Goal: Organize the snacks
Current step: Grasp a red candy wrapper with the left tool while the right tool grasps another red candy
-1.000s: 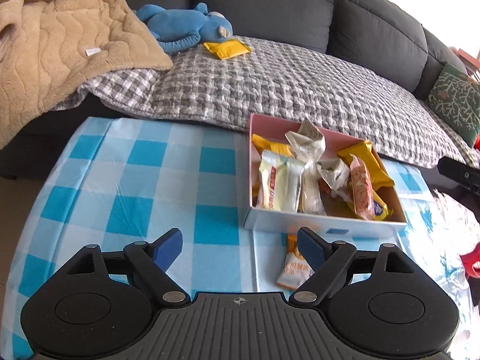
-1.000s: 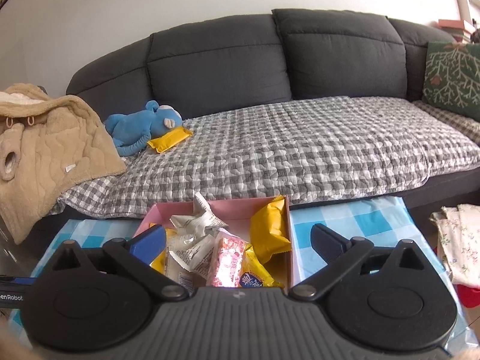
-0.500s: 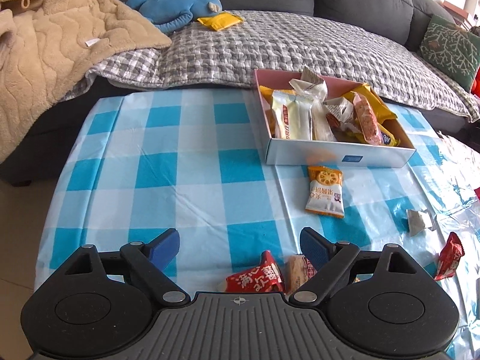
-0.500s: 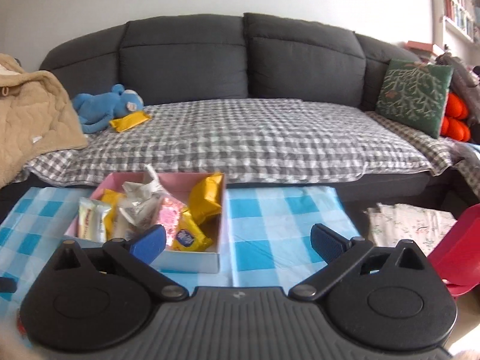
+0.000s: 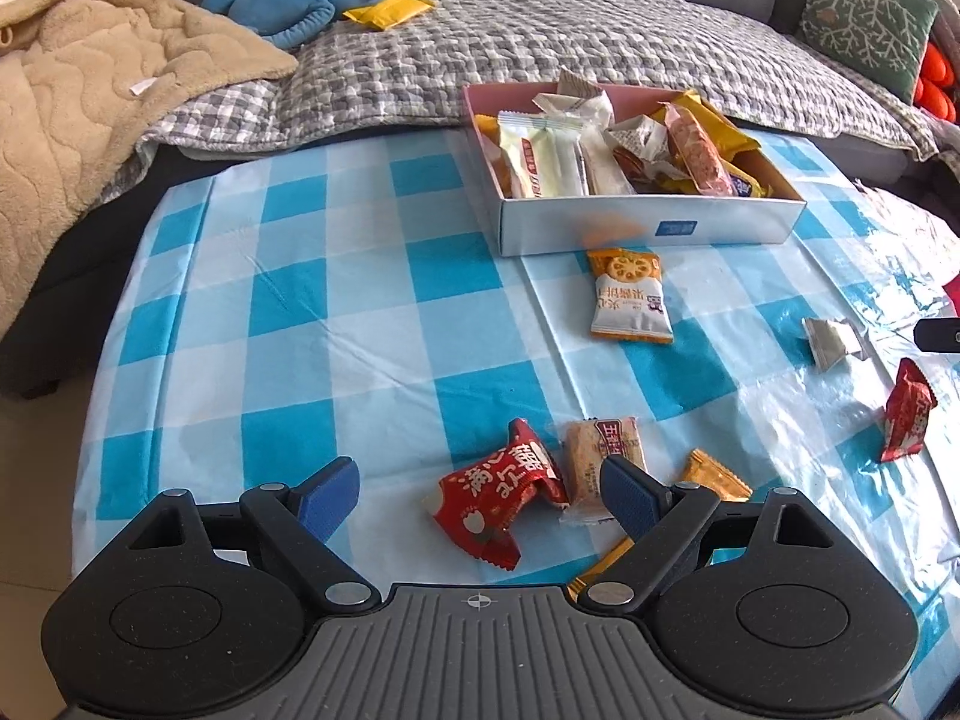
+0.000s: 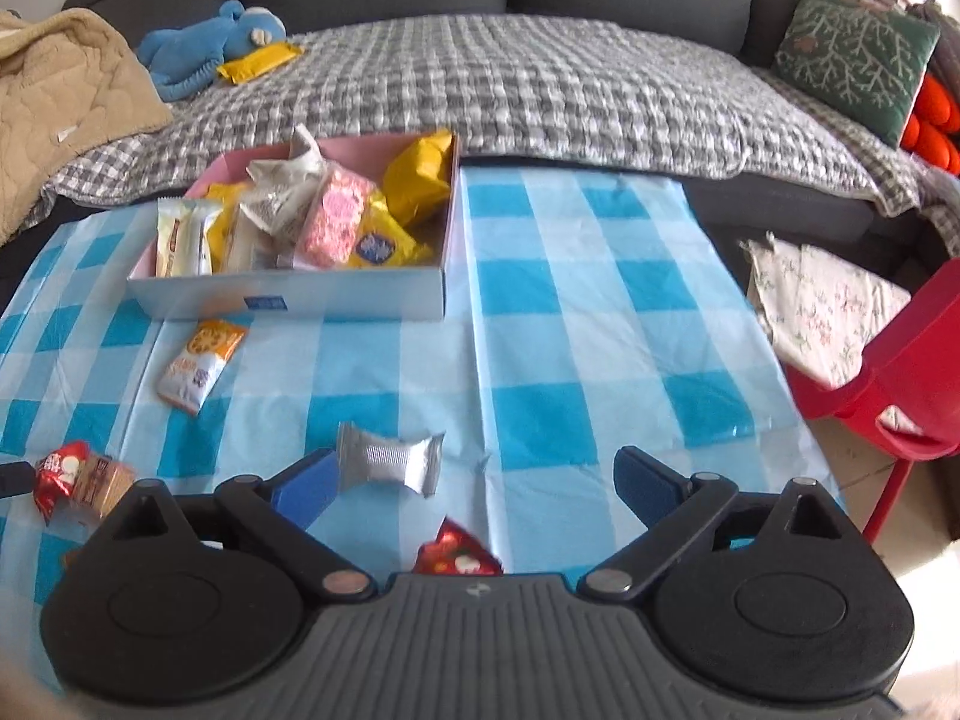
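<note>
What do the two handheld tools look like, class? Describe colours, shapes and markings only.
Both the left tool and the right tool look alike: black ribbed body, two round black side housings, silver pivot pins, angled black links, blue textured fingertip pads, small crosshair mark. No cables or sleeves visible.

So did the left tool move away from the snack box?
Yes. The left tool has pulled back toward the near table edge: the snack box now sits far ahead of it, with loose packets between.

right gripper spread wide – silver packet at left finger | box beyond
</note>
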Demonstrator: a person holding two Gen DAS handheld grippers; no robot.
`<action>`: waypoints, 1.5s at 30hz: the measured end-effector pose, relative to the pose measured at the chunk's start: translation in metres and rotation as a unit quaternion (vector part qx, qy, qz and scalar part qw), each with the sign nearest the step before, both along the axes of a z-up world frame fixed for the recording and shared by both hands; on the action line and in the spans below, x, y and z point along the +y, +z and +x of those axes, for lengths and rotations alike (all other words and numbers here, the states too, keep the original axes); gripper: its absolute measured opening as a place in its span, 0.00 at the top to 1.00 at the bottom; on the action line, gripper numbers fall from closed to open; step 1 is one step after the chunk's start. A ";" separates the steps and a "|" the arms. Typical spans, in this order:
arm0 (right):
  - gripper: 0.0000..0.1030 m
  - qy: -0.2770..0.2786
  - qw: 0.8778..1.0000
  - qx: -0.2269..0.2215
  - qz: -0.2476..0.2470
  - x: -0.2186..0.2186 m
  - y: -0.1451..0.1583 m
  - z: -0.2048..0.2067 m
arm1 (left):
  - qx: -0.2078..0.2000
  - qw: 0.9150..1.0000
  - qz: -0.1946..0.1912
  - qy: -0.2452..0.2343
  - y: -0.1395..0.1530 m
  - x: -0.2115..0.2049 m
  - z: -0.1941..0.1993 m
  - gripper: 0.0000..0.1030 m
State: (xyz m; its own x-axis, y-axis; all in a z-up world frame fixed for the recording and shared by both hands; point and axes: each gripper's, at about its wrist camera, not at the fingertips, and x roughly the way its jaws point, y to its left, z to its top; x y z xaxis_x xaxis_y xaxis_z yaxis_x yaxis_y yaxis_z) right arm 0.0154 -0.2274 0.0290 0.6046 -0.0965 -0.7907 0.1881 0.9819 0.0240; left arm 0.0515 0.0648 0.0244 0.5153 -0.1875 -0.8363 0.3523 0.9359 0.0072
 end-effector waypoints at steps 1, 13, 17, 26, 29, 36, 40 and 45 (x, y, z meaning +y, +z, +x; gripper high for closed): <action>0.08 -0.003 1.000 0.004 0.008 -0.001 -0.001 -0.002 | 0.001 1.000 0.000 -0.004 -0.001 -0.002 0.000 0.14; 0.23 -0.032 0.996 0.051 0.062 -0.006 -0.015 -0.006 | 0.004 0.998 0.041 -0.046 -0.017 -0.017 -0.003 0.14; 0.25 -0.032 0.995 0.066 0.072 -0.005 -0.020 -0.004 | 0.007 0.997 0.057 -0.047 -0.026 -0.022 -0.001 0.15; 0.40 -0.051 0.992 0.094 0.073 -0.007 -0.034 0.000 | -0.004 0.994 0.084 -0.075 -0.036 -0.032 -0.004 0.38; 0.47 -0.055 0.992 0.095 0.067 -0.006 -0.037 0.003 | -0.004 0.995 0.082 -0.063 -0.036 -0.030 0.000 0.50; 0.61 -0.052 0.993 0.092 0.061 -0.004 -0.038 0.005 | 0.003 0.995 0.086 -0.052 -0.039 -0.027 0.003 0.69; 0.71 -0.048 0.993 0.087 0.062 -0.004 -0.036 0.005 | 0.007 0.997 0.070 -0.043 -0.034 -0.023 0.005 0.74; 0.72 -0.039 0.994 0.083 0.058 -0.002 -0.035 0.007 | 0.008 0.999 0.040 -0.028 -0.025 -0.015 0.006 0.82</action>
State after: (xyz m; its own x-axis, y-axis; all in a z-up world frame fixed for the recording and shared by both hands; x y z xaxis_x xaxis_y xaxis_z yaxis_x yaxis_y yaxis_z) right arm 0.0221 -0.2293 -0.0060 0.4596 -0.0404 -0.8872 0.2746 0.9565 0.0986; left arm 0.0577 0.0502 -0.0005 0.4930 -0.1479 -0.8574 0.4043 0.9115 0.0752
